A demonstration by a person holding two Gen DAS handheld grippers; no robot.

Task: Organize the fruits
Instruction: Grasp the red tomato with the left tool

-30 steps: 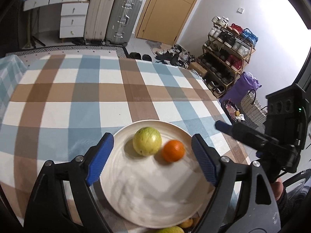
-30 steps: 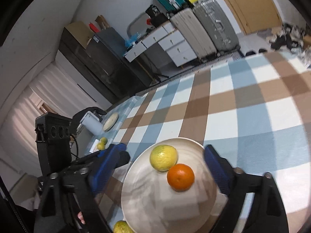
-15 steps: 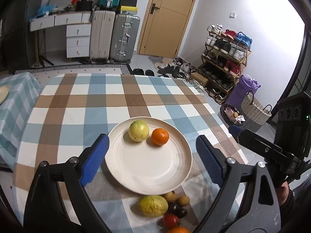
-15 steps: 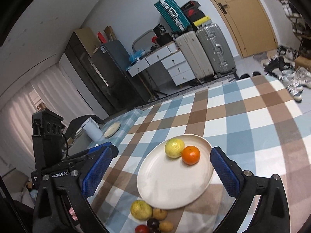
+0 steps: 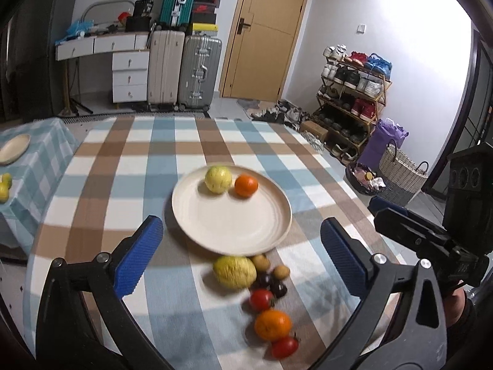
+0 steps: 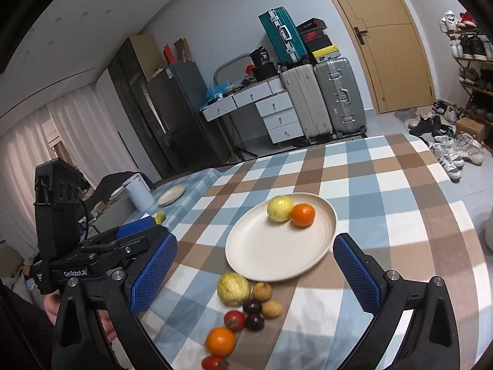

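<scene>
While both tools hang empty | left gripper jaws opening, right gripper wide | loose fruit cluster just before plate, beneath both, neither nearer

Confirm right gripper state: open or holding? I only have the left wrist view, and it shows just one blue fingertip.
Observer: The right gripper is open, with nothing between its pads.
Operator: Anything beside the small plate on the side table?
Observer: Yes, a white cylindrical container stands next to it.
Operator: What is past that table?
Observer: Pale curtains run along that wall, outside your frame.
</scene>
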